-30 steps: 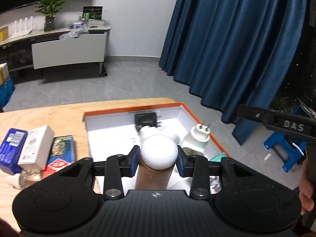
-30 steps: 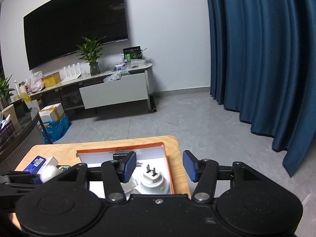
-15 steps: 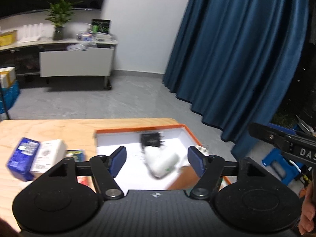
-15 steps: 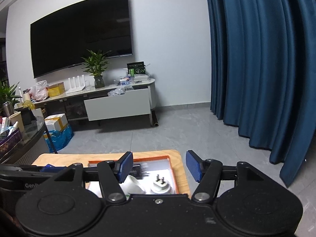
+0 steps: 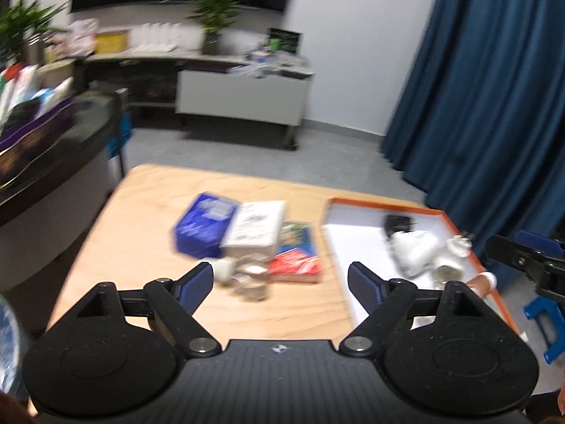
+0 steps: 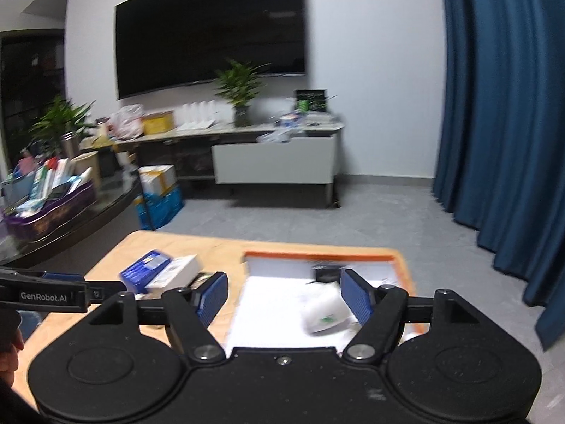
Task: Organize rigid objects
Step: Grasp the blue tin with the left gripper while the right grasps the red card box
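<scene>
An orange-rimmed white tray (image 5: 356,202) sits at the right of the wooden table (image 5: 148,219) and holds white plug-like pieces (image 5: 413,251), a black adapter (image 5: 397,222) and a brown bottle with a white cap (image 5: 480,281). Left of the tray lie a blue box (image 5: 204,226), a white box (image 5: 256,224), a red-and-blue packet (image 5: 296,252) and small clear items (image 5: 247,279). My left gripper (image 5: 280,282) hangs over the table between that pile and the tray, its jaws opening with nothing between them. My right gripper (image 6: 284,293) hovers above the tray (image 6: 317,255), its jaws also opening and empty.
A dark counter (image 5: 42,148) with a purple box of goods stands at the left. Behind the table lie grey floor, a white cabinet (image 6: 275,162), plants, a wall screen (image 6: 212,28) and a blue curtain (image 6: 501,106) on the right.
My left gripper let go of the white-capped brown bottle into the tray, opened wide and swung left toward the pile. My right gripper opened wider and also turned left.
</scene>
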`<state>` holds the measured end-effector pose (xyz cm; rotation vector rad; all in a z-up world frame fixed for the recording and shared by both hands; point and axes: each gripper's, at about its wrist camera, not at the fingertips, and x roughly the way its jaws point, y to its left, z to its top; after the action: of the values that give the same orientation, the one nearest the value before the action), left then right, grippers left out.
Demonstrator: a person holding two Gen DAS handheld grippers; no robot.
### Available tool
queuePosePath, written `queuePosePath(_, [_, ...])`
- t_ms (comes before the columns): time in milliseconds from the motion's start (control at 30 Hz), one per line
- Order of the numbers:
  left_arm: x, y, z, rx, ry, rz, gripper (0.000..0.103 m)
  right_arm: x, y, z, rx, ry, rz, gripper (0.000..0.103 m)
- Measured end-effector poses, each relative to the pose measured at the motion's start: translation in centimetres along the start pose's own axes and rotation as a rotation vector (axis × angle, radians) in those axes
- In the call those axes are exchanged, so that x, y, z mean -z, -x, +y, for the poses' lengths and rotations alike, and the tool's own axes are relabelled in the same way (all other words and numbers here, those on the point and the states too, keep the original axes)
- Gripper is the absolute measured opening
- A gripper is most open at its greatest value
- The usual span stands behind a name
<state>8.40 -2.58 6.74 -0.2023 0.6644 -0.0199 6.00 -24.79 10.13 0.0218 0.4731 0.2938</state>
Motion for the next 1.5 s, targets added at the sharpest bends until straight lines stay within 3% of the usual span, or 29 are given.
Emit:
queuePosePath(200, [0.7, 1.1, 3.4, -0.069, 0.053, 0.002, 0.086, 0.5, -1.2, 3.2, -0.050, 0.045, 0.035, 0.084])
queuePosePath(500, [0.8, 0.3, 5.7, -0.094, 0.077, 0.002, 0.092, 1.3, -1.9, 4.7, -0.070, 0.081, 0.065, 0.085])
queuePosePath(1033, [-2.5, -10.1, 6.3, -0.139, -0.153, 0.067, 0.094, 2.2, -4.2, 3.3, -0.050, 0.059, 0.119, 0.085])
queuePosePath(1367, [-3.6, -14.9, 7.1, -0.135, -0.202, 0.126, 0.096, 2.3, -6.5, 2.8, -0.043, 0.033, 0.148, 0.085])
queuePosePath(1467, [-3.5, -15.3, 7.5, -0.127, -0.185, 0.122, 0.084, 2.3, -7.6, 3.0, -0.053, 0.034, 0.171, 0.085])
queuePosePath(1500, [-3.5, -15.0, 7.5, -0.126, -0.183, 0.108, 0.068, 2.3, -7.9, 3.2, -0.056, 0.037, 0.176, 0.085])
